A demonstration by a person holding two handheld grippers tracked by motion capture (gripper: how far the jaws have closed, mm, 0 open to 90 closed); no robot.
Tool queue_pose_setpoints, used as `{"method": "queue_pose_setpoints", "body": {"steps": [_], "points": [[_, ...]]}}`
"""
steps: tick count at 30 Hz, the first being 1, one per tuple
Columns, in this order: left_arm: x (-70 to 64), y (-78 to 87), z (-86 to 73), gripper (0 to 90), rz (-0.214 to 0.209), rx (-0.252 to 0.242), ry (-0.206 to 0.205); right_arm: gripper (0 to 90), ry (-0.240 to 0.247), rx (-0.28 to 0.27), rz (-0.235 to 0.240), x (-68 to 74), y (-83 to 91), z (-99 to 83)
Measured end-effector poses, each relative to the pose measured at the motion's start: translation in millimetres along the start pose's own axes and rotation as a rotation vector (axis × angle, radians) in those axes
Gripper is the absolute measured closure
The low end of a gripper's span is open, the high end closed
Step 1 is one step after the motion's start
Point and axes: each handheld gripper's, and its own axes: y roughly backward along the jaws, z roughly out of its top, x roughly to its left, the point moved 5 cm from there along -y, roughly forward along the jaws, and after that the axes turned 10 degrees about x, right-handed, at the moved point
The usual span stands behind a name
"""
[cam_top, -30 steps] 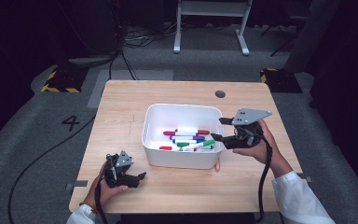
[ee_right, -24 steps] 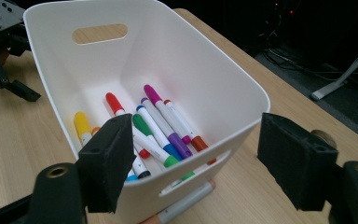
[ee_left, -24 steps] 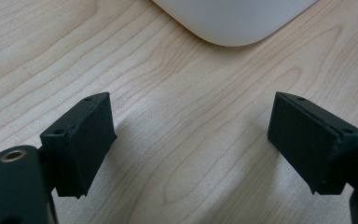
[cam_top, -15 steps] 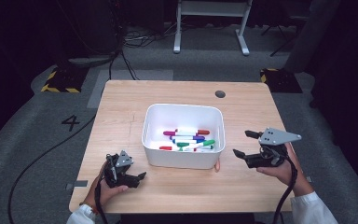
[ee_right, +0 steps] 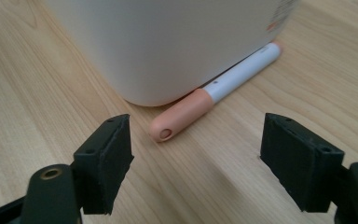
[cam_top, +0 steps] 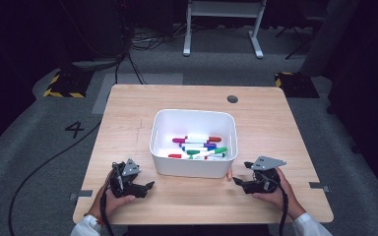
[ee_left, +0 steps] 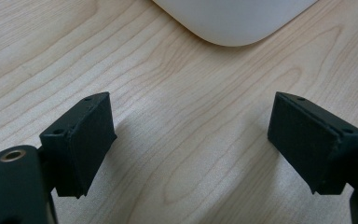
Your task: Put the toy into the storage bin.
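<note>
right gripper [cam_top: 238,181]: jaws wide, empty, low at the bin's [cam_top: 193,166] near right corner | marker [ee_right: 213,93]: peach cap, on the table [cam_top: 128,113] against the bin wall, just beyond the jaws | left gripper [cam_top: 147,186]: jaws wide, empty, near left of bin

A white marker [ee_right: 214,91] with a peach cap lies flat on the table, pressed along the foot of the white bin [ee_right: 168,42], its capped end pointing toward you, just past the bin's corner.
</note>
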Motion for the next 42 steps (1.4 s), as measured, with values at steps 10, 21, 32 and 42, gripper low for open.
{"method": "queue_pose_setpoints", "body": {"steps": [10,21,32,42], "points": [[0.0,0.0,0.1,14.7,0.000,-0.001,0.000,25.2,0.008,0.030,-0.005,6.8,-26.2,3.2],[0.0,0.0,0.1,14.7,0.000,-0.001,-0.001,28.2,-0.058,0.046,-0.055,-16.6,-21.4,-7.4],[-0.1,0.0,0.1,14.7,0.002,-0.002,0.000,32.9,-0.150,0.016,-0.093,-47.5,-8.8,-12.8],[-0.1,0.0,0.0,14.7,0.002,-0.002,0.000,53.0,-0.190,0.038,-0.119,-65.0,-16.1,-15.9]]}}
